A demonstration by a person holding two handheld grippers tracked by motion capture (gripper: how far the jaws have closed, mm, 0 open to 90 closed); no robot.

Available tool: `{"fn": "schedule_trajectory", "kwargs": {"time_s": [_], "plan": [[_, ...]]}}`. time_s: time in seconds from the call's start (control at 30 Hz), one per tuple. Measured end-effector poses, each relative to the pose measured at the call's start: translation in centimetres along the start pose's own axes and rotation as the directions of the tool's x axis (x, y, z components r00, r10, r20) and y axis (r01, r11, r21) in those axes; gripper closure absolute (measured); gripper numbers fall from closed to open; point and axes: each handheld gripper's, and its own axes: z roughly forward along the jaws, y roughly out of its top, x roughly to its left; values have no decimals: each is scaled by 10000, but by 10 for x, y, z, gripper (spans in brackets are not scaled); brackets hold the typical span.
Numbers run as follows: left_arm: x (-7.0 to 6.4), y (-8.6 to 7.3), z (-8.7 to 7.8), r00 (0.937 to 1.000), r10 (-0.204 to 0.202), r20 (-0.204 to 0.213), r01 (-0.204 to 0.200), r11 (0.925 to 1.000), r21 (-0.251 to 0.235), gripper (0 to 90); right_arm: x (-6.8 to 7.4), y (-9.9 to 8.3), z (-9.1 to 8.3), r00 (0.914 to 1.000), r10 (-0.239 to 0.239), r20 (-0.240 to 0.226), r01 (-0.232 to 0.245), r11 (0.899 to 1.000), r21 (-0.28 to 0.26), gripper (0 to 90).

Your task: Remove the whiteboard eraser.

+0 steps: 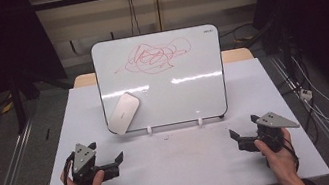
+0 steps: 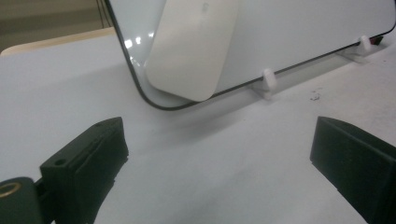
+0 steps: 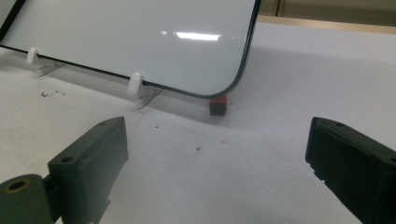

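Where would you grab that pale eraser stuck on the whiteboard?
Probably across the eraser's narrow width, jaws on its two long edges, coming from the front with the left gripper, which sits open nearest it. It lies flat against the tilted whiteboard, so only its edges offer purchase.

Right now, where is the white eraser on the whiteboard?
In the high view the white eraser sits on the lower left corner of the whiteboard, below the red scribble, ahead of the left gripper.

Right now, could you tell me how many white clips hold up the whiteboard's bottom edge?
2: a left clip and a right clip under the whiteboard; supports behind may be hidden.
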Motion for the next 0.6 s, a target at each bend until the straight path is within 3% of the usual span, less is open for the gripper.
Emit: {"fn": "schedule_trajectory", "kwargs": {"time_s": [0.23,0.33,0.4,0.47,0.6], "plan": [[-1,-2,6,9997,-226,114,223,9993,306,45,-2,1,0,9999,115,-2,-115,9999,-32,63],[-2,-1,5,9999,-107,47,104,9989,461,47,-2,1,1,9999,143,-43,-143,9999,-7,61],[-5,0,5,9991,-324,256,308,9978,590,51,-2,1,0,9999,117,-78,-117,9999,-13,55],[-7,2,5,9997,-118,230,107,9988,477,51,-2,1,0,9999,96,-125,-96,10000,-12,53],[-7,5,4,9998,-205,83,202,9989,417,53,-2,0,0,9999,117,-124,-116,9999,54,56]]}}
